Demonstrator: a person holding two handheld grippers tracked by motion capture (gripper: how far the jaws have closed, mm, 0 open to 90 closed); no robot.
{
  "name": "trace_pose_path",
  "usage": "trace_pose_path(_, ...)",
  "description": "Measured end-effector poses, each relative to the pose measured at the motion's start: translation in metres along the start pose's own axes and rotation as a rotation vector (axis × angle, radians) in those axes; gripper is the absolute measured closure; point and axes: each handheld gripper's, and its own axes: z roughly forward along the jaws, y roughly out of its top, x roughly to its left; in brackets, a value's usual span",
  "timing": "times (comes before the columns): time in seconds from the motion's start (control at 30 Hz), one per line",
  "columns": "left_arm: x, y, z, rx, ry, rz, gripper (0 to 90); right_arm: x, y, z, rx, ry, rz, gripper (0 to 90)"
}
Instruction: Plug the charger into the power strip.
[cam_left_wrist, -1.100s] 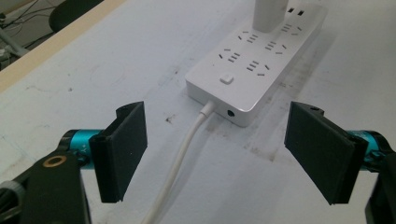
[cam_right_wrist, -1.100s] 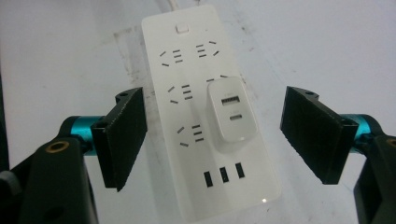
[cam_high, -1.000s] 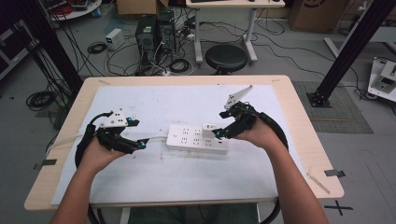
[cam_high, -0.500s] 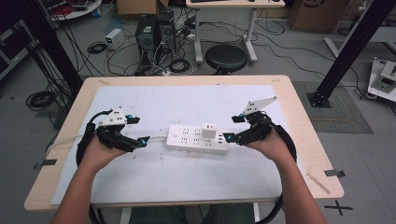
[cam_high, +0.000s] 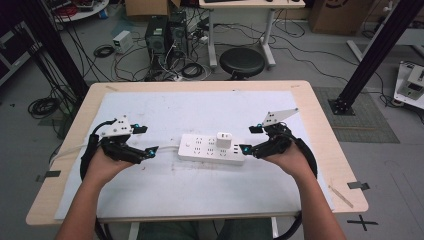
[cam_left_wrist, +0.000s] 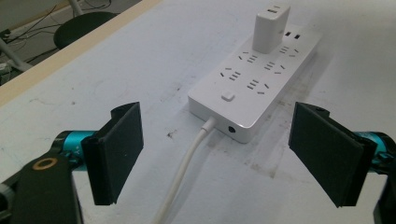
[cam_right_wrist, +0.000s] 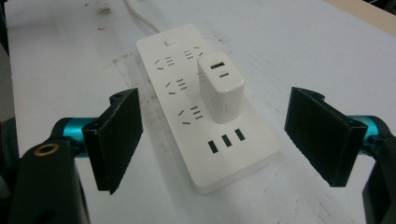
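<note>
White power strip lies flat mid-frame on the table, a white charger plugged in upright, its cord trailing toward frame left. Left gripper at the strip's left end, jaws apart, holding nothing. Right gripper at its right end, jaws apart too.

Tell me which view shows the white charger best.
The right gripper view: the white charger stands close, plugged into the power strip, both ports visible. The left gripper view shows it farther off; the high view shows it tiny.

White cable cut off below
</note>
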Motion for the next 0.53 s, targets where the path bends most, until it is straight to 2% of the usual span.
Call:
trace_pose_path(0.27, -0.0008, 0.0004, -0.0002, 0.002, 0.004, -0.001, 17.9, -0.0009, -0.0011, -0.0012, -0.01, -0.02, -0.004, 19.7)
trace_pose_path(0.4, -0.0009, 0.0002, 0.0013, 0.006, 0.004, -0.002, 17.9, -0.0016, -0.0014, -0.0016, -0.011, -0.018, 0.009, 19.7)
trace_pose_path(0.53, -0.0008, -0.0005, 0.0028, 0.018, 0.005, 0.003, 17.9, -0.0029, -0.0014, -0.0009, -0.016, -0.012, 0.001, 19.7)
